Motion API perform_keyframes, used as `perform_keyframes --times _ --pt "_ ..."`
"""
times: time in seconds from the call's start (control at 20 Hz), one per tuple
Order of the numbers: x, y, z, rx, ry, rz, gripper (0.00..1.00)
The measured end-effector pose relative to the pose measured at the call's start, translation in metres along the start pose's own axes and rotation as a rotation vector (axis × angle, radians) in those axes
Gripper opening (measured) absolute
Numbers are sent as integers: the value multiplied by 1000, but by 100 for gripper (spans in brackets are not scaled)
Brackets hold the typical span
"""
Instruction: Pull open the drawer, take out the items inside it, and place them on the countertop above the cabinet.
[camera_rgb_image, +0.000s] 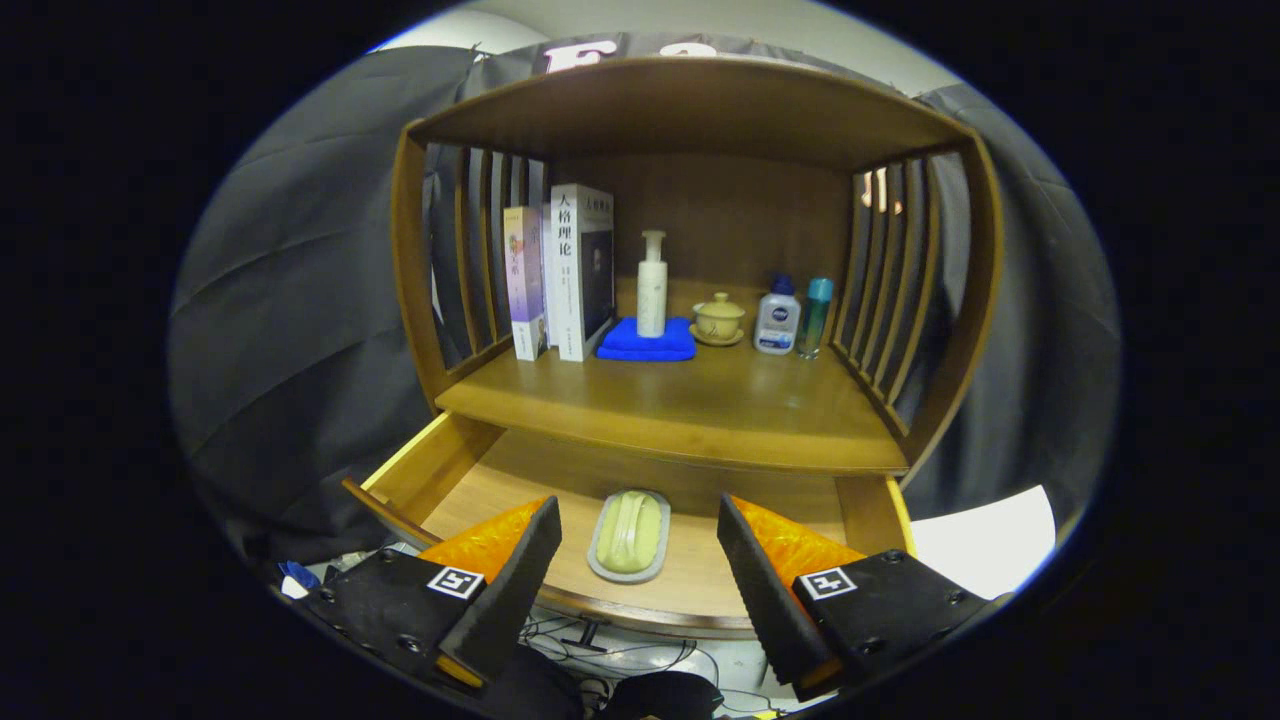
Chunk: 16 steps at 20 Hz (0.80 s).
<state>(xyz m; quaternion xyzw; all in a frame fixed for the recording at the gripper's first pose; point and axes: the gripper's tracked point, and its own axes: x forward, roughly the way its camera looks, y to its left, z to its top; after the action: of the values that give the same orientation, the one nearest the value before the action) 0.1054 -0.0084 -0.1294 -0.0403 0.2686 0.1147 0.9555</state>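
Note:
The wooden drawer (440, 465) under the cabinet stands pulled out. Inside it lies a pale green bar of soap on a grey oval dish (629, 535), lengthwise toward me. My gripper (638, 522) is open and hovers above the drawer's front, one finger on each side of the soap dish, touching nothing. The countertop (690, 405) above the drawer has bare wood across its front half.
At the back of the countertop stand books (560, 270), a white pump bottle (652, 285) on a blue cloth (646, 342), a lidded teacup (718, 318), a small clear bottle (777, 318) and a teal tube (815, 317). Slatted side walls enclose the shelf. Cables lie on the floor below.

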Motion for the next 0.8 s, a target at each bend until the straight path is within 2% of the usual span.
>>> perform_keyframes --times 0.4,0.7,0.8 --pt "96 9 -34 118 252 47 98" --pt "128 14 -63 192 403 56 96" --pt "134 12 -69 177 424 46 97"
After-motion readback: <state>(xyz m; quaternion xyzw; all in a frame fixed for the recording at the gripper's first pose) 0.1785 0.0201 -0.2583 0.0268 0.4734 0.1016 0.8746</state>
